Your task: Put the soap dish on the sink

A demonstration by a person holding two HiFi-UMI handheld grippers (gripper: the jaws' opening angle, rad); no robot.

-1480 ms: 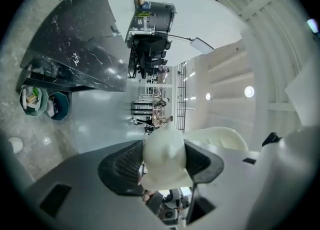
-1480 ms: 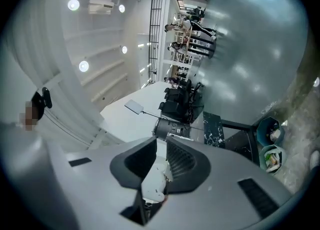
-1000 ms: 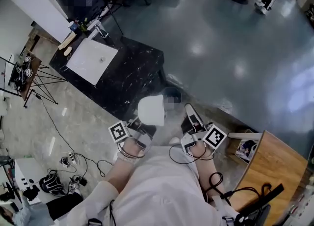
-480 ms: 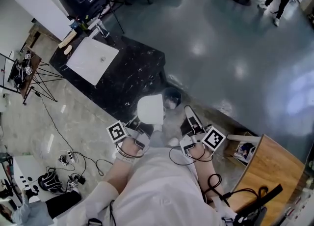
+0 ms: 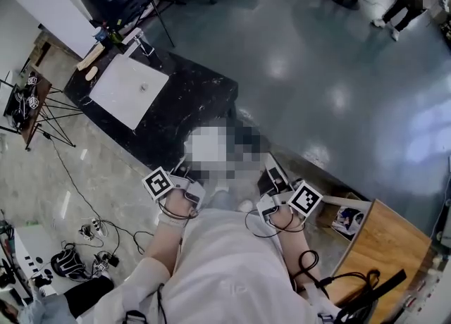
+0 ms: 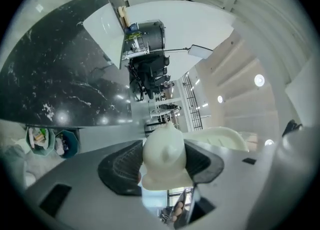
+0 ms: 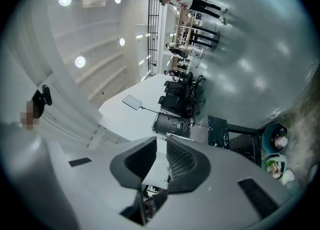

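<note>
Now carried, dish short of the sink

Left hand-held gripper [image 6: 165,166] is clenched on the cream soap dish [image 6: 167,149] and holds it in the air by the counter's [image 5: 194,108] closer edge; right hand-held gripper [image 7: 159,161] has its jaws drawn almost together on nothing. Sink [image 5: 127,90] lies ahead and to the left of the dish in the head view, across the black top, so the left hand is the nearer. Dish body reaches sideways past the jaws; I judge it must travel leftward before lowering
</note>
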